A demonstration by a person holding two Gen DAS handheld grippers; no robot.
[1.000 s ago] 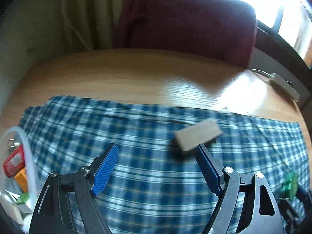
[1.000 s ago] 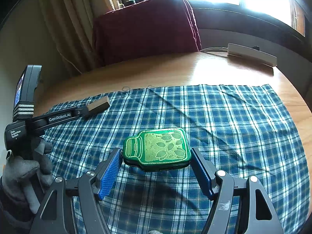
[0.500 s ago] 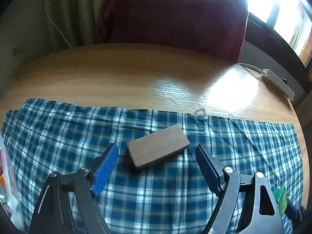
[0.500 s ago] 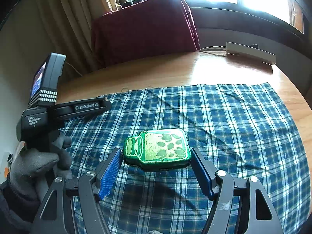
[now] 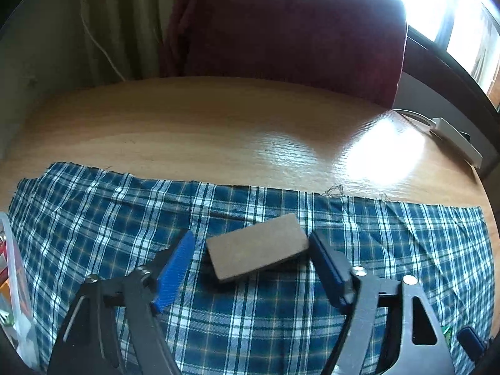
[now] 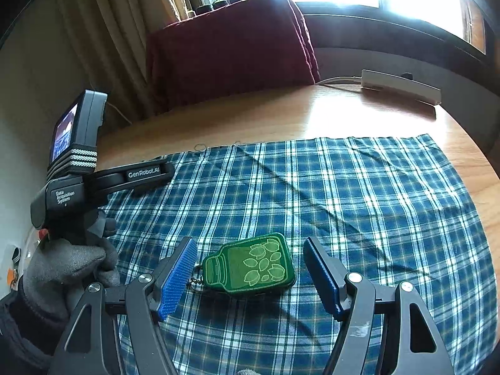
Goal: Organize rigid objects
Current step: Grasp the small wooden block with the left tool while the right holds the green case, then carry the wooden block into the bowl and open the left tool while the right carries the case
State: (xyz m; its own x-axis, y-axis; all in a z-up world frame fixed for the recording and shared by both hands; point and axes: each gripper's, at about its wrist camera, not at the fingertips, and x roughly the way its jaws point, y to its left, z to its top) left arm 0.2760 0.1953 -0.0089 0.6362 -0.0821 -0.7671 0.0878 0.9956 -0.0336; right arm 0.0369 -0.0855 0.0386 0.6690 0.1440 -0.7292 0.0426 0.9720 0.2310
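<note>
A flat tan rectangular block [image 5: 257,254] lies on the blue plaid cloth [image 5: 93,206], near the cloth's far edge, turned at a slant. The left tongs [image 5: 250,265] straddle it with both blue pads apart: the right pad sits right against the block's right end, while the left pad [image 5: 175,270] stands clear of its left end, so the tongs are released, not clamped.

In the right wrist view, a green jar-shaped keychain [image 6: 248,267] printed with pale leaves lies flat on the same cloth, its small metal ring and chain at the left end next to the left blue pad. The right tongs [image 6: 250,276] bracket it with a gap on both sides, spread wide and gripping nothing.

A grey-gloved hand [image 6: 68,268] grasps the handle of the left tool, whose black arm reads "GenRobot.AI" and whose lit screen faces back toward the person.

The cloth covers the near part of a wooden surface [image 5: 203,131], bright with glare on the right. A clear plastic container [image 5: 15,281] with coloured items inside sits at the cloth's left edge. A white power strip [image 6: 400,86] lies on the far right of the surface, and a dark red draped cover [image 6: 231,50] stands behind it, beside curtains.
</note>
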